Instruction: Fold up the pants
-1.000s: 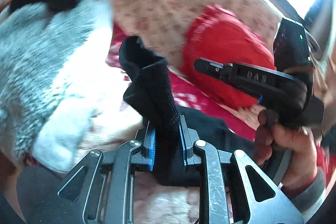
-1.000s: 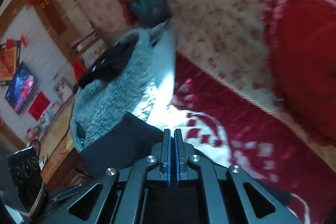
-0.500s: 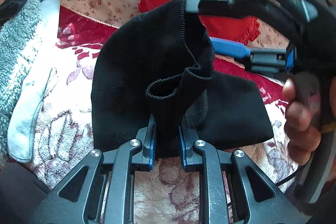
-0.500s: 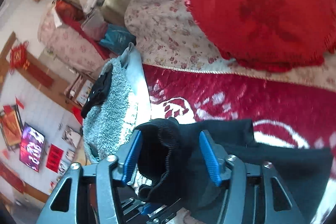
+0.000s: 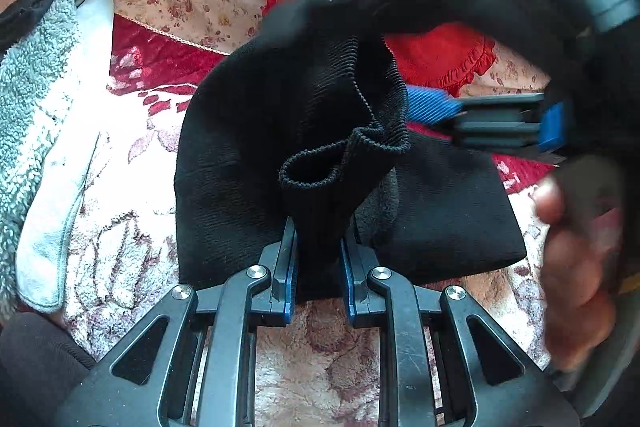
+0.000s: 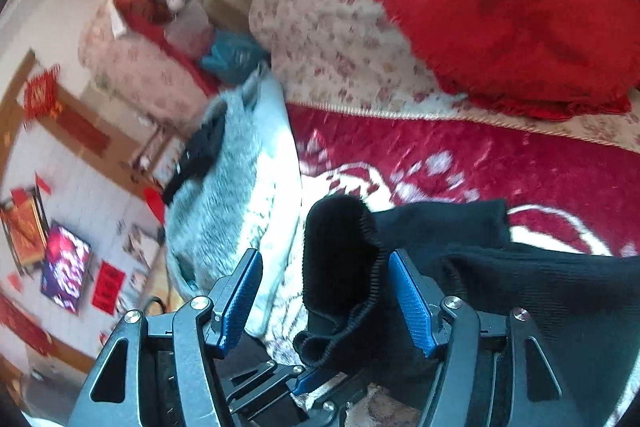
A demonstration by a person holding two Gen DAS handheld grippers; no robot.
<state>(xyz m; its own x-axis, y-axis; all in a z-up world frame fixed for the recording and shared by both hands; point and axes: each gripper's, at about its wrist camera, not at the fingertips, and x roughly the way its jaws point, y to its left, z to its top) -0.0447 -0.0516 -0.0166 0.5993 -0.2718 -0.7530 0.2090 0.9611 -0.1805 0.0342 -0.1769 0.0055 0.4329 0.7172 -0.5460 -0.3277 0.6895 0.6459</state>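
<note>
Pants (image 5: 248, 155), black and ribbed, lie bunched on the red-and-cream blanket (image 5: 132, 251) before a red cushion (image 6: 504, 7). Left tongs (image 5: 318, 259) pinch a raised fold of them; right tongs (image 6: 326, 291) gape wide around the cuff, not closed.

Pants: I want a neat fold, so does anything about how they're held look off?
Yes. The left gripper is shut on a bunched, rolled cuff of the pants, not a flat edge. The right gripper is open, with fabric loose between its fingers, so that side hangs crumpled over the blanket.
</note>
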